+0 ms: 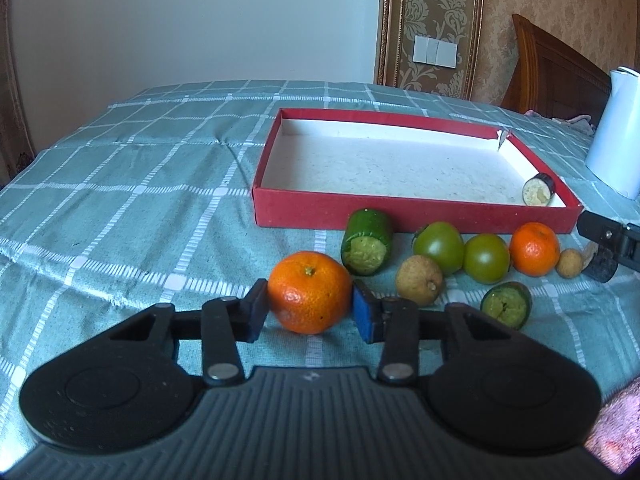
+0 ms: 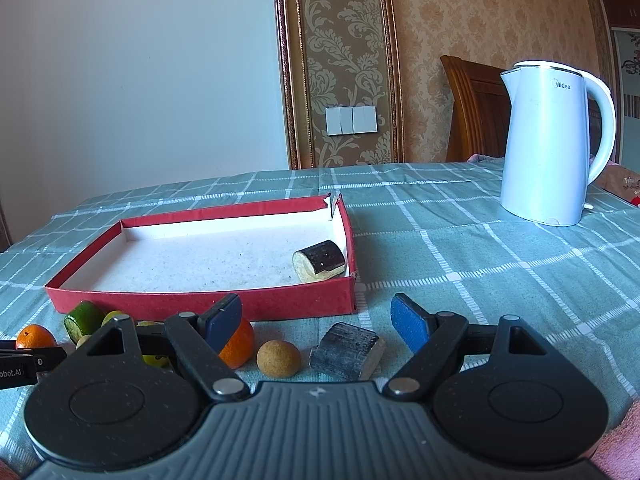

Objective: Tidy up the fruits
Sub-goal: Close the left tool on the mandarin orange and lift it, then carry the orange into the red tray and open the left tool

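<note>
My left gripper (image 1: 310, 310) is shut on an orange mandarin (image 1: 309, 291) that rests on the tablecloth, in front of the red tray (image 1: 416, 214). Beside it lie a cucumber piece (image 1: 366, 247), a brown longan (image 1: 419, 280), two green tomatoes (image 1: 438, 245), a second mandarin (image 1: 534, 248), a smaller cucumber piece (image 1: 507, 304) and a small longan (image 1: 569, 263). An eggplant slice (image 2: 320, 261) lies in the tray's right corner. My right gripper (image 2: 316, 322) is open above a dark eggplant piece (image 2: 347, 351), with a longan (image 2: 278, 358) to its left.
A white electric kettle (image 2: 554, 144) stands at the back right of the table. The red tray (image 2: 200, 300) has a low wall facing the fruit. A wooden chair (image 2: 476, 112) stands behind the table. The green checked cloth (image 1: 120, 200) covers the table.
</note>
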Motion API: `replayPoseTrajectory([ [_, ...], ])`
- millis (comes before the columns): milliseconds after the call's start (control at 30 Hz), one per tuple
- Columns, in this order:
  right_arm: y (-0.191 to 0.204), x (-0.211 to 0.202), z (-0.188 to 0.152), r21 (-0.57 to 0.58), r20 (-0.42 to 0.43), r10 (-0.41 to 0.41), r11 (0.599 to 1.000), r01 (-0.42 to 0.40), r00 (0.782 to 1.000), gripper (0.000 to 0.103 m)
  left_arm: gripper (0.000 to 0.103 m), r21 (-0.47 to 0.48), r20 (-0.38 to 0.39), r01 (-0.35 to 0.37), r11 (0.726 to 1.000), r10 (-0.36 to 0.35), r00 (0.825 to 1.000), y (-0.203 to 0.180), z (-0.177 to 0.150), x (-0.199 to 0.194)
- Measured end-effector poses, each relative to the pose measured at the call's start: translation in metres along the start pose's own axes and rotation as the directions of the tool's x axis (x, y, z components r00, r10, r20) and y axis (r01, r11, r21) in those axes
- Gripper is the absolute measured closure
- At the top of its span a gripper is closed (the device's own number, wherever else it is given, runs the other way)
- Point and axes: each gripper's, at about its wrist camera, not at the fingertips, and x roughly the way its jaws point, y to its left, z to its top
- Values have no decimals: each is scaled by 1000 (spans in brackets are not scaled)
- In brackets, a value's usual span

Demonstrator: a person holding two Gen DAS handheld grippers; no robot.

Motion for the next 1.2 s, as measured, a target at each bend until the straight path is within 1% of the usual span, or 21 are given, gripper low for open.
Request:
replayPoseTrajectory([
  [233, 0, 0, -1, -4, 2, -6, 1000, 6, 1000, 21, 63, -13, 3, -9, 1000, 9, 1000, 3, 0, -4],
  [367, 0, -1, -1, -9, 3, -11, 1000, 11, 1000, 21, 63, -15, 19, -16, 1000, 16, 1000, 4, 3, -9],
  [567, 1, -2, 0, -10, 5, -16, 1000, 16, 1000, 21, 63, 3, 55, -22, 1000, 22, 998, 1, 15, -17],
  [733, 1, -3, 0, -10, 7, -17, 1000, 17, 1000, 21, 63, 24, 96, -32, 999, 30, 995, -6, 33, -18],
  [933, 1, -2, 0, -9, 7, -17, 1000, 17, 1000, 21, 63, 52, 122, -33, 998, 27, 992, -20, 63, -2],
  [1000, 1, -3, 0, -9, 7, -17, 1000, 17, 1000, 21, 63, 71, 129, -52, 996, 43, 991, -25, 72, 8],
  [1100, 1, -2, 0, -9, 6, -17, 1000, 17, 1000, 21, 62, 81, 105, -41, 996, 32, 994, -28, 82, 24],
  [1133, 1, -3, 0, -9, 6, -16, 1000, 16, 1000, 21, 60, 80, 99, -45, 996, 37, 994, -28, 84, 28],
  [1167, 2, -2, 0, -8, 6, -16, 1000, 16, 1000, 21, 61, 73, 92, -60, 996, 53, 994, -27, 86, 34],
  [1200, 1, -2, 0, -7, 4, -15, 1000, 15, 1000, 21, 58, 68, 83, -74, 995, 68, 994, -27, 85, 36],
])
